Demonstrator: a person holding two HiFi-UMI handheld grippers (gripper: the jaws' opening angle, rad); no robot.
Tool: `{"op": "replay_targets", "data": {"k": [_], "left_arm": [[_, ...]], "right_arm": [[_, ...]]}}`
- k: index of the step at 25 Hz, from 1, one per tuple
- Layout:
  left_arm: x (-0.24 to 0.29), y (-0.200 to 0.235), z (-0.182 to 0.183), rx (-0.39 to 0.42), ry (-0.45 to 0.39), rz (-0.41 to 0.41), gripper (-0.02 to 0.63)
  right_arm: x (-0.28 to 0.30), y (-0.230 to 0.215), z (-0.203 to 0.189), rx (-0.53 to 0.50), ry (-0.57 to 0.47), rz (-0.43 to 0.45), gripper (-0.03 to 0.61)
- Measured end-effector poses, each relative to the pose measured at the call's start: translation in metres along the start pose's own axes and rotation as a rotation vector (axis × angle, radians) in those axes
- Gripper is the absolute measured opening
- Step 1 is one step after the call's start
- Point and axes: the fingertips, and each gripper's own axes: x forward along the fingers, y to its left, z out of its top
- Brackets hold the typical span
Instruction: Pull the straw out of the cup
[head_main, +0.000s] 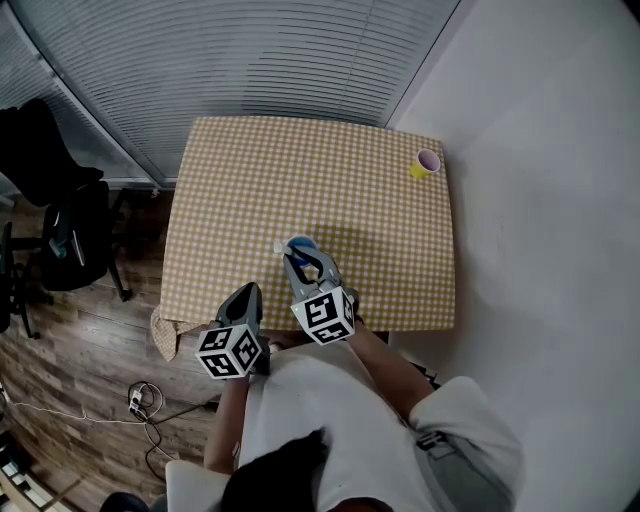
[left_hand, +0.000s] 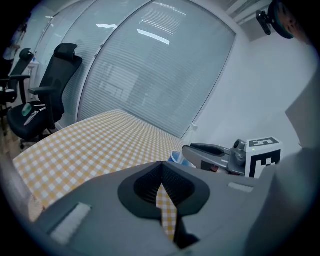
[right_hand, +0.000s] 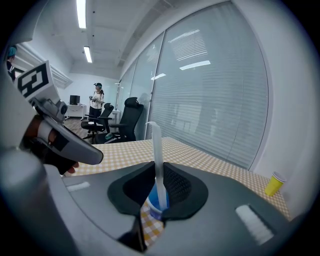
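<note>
While the straw (right_hand: 156, 150) stands in the blue cup (right_hand: 152, 202), the right gripper (right_hand: 156, 164) pinches it; the left gripper (left_hand: 161, 166) is closed, empty. No pull yet.

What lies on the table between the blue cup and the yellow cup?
Nothing. The head view shows only bare checked cloth between the blue cup and the yellow cup.

- Table (head_main: 380, 200) lies mostly bare past the blue cup (head_main: 300, 245); I've free run fwd & to R.
- Yellow cup (head_main: 425, 163) at far R corner, well apart.
- Left gripper (head_main: 248, 292) near right gripper (head_main: 300, 258); tight on that side.
- Blinds (head_main: 250, 60) close off table's far edge, wall (head_main: 540, 200) the R.
- Open air above straw (right_hand: 156, 150).
</note>
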Motion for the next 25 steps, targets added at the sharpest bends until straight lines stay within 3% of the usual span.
{"op": "replay_targets", "data": {"k": [14, 25], "left_arm": [[0.002, -0.012, 0.000, 0.018, -0.020, -0.023, 0.014], [0.015, -0.024, -0.001, 0.035, -0.013, -0.067, 0.012]], "right_arm": [[-0.034, -0.014, 0.047, 0.109, -0.187, 0.020, 0.057], [-0.056, -0.041, 0.045, 0.297, -0.212, 0.003, 0.057]]}}
